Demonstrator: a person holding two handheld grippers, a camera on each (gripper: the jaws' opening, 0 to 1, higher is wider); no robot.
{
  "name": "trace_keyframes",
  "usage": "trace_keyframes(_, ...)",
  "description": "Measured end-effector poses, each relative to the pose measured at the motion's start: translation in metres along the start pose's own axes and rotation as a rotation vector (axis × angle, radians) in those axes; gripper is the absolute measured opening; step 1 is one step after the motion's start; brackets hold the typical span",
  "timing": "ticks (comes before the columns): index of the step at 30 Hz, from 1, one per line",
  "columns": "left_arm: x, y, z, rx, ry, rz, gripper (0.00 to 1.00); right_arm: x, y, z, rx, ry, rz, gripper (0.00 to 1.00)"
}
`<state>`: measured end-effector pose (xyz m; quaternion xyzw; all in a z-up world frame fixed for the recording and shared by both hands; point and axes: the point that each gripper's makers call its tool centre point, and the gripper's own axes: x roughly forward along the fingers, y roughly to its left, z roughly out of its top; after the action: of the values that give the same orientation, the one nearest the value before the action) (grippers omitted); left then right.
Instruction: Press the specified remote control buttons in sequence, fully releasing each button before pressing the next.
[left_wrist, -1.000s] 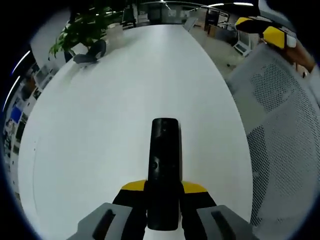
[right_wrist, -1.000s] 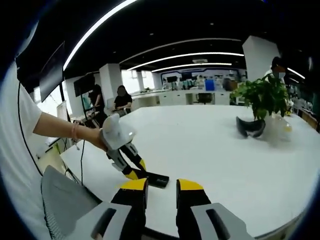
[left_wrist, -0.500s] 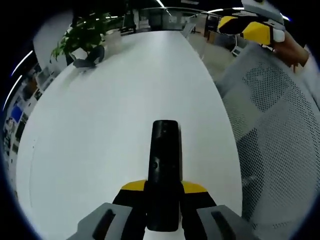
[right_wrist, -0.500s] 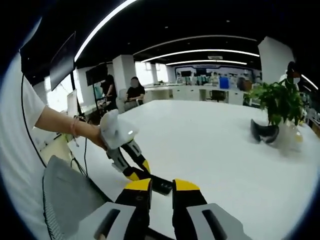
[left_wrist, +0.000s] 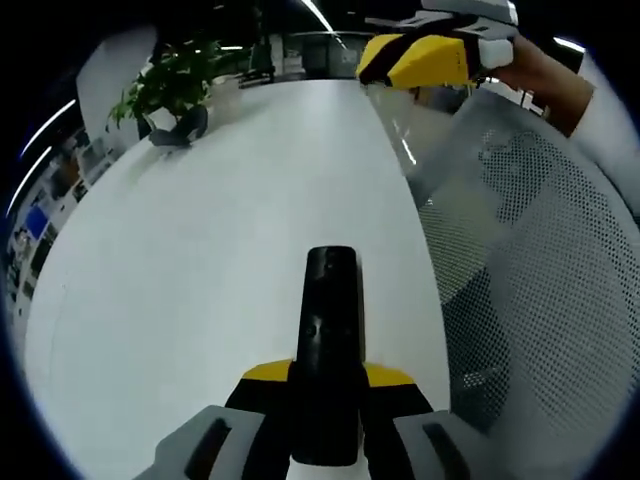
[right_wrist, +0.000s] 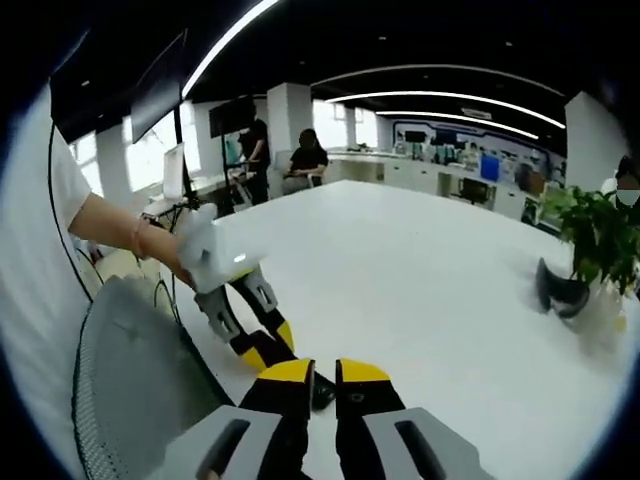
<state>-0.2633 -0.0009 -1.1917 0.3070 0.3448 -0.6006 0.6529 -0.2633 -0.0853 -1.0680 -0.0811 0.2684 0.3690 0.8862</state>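
1. Your left gripper (left_wrist: 328, 385) pinches the black remote (left_wrist: 329, 330) by its near end, over the table's (left_wrist: 200, 260) near edge.
2. Your right gripper (right_wrist: 322, 372) hovers above it, jaws nearly pressed together, holding nothing.
3. A plant (left_wrist: 172, 75) stands at the far corner; a mesh chair (left_wrist: 540, 260) is beside the edge.

Bright ceiling strip lights (right_wrist: 440, 97), glare on table (left_wrist: 250, 200), fisheye-warped edges
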Motion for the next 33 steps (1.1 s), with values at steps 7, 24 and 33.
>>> trace_keyframes(7, 0.0, -0.013, -0.001, 0.006, -0.022, -0.007, 0.24, 0.025, 0.004, -0.014, -0.066, 0.079, 0.1, 0.03)
trace_keyframes(24, 0.003, -0.013, 0.004, -0.015, -0.002, 0.01, 0.24, 0.057, 0.011, -0.077, -0.358, 0.382, 0.292, 0.0)
trace_keyframes(33, 0.003, -0.014, 0.005, -0.022, -0.007, 0.014, 0.24, 0.064, 0.012, -0.095, -0.461, 0.465, 0.363, 0.0)
